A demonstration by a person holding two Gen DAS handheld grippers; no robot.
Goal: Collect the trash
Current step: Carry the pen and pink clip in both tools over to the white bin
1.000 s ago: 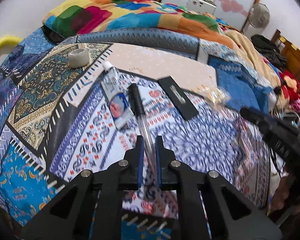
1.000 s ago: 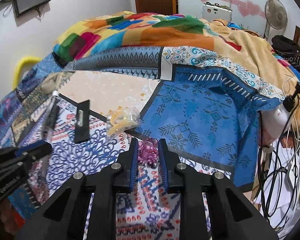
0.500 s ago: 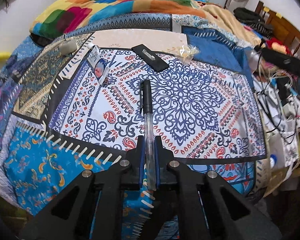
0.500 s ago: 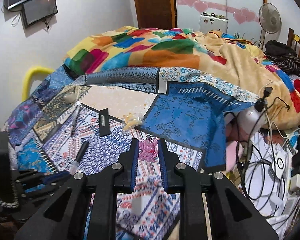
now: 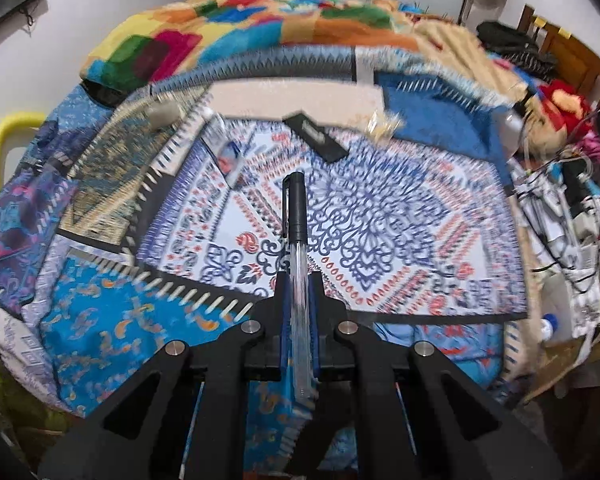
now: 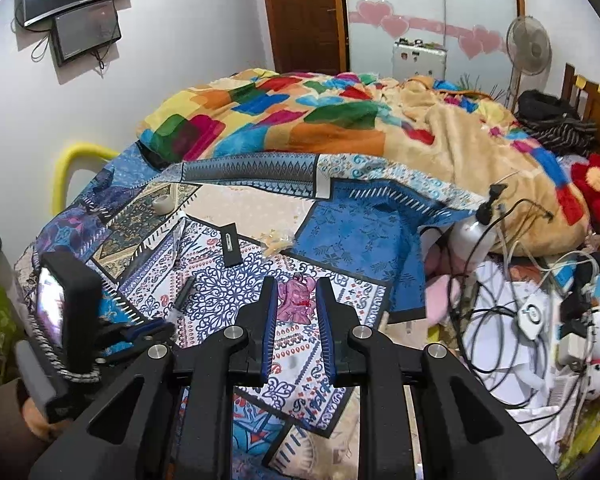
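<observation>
Pen [image 5: 296, 240] in left claw [image 5: 299, 304]; tube [image 5: 227, 152], black case [image 5: 315, 136] behind.

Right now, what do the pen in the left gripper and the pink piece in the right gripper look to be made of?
Pen: plastic, apparently; clear glossy barrel, matte black cap. Pink piece: likely thin translucent plastic, crinkled and shiny like a wrapper, though it could be moulded; the view leaves that open.

One pen [image 5: 296, 216]; one pink wrapper [image 6: 296, 298]; perhaps one tape roll [image 5: 162, 114].
</observation>
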